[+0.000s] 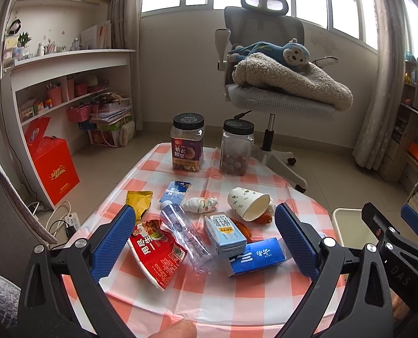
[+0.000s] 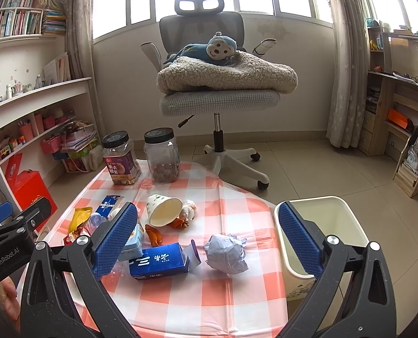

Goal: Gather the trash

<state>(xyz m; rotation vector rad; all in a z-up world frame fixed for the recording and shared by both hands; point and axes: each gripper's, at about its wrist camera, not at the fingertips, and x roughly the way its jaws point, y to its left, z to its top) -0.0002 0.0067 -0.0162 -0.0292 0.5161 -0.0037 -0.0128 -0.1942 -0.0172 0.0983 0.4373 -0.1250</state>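
Trash lies on the checked table (image 1: pixel 237 295): a red snack bag (image 1: pixel 158 256), a clear plastic bottle (image 1: pixel 189 236), a pale milk carton (image 1: pixel 225 235), a blue box (image 1: pixel 256 256), a tipped paper cup (image 1: pixel 248 202), a yellow wrapper (image 1: pixel 138 201) and a tissue wad (image 1: pixel 199 204). My left gripper (image 1: pixel 203 242) is open and empty above the bottle and carton. My right gripper (image 2: pixel 209 239) is open and empty above a crumpled paper ball (image 2: pixel 227 253), beside the blue box (image 2: pixel 158 262). A cream bin (image 2: pixel 327 225) stands right of the table.
Two black-lidded jars, one labelled (image 1: pixel 187 143) and one clear (image 1: pixel 236 148), stand at the table's far edge. An office chair (image 2: pixel 220 98) with a blanket and plush monkey stands behind. Shelves line the left wall; a red box (image 1: pixel 53 166) sits on the floor.
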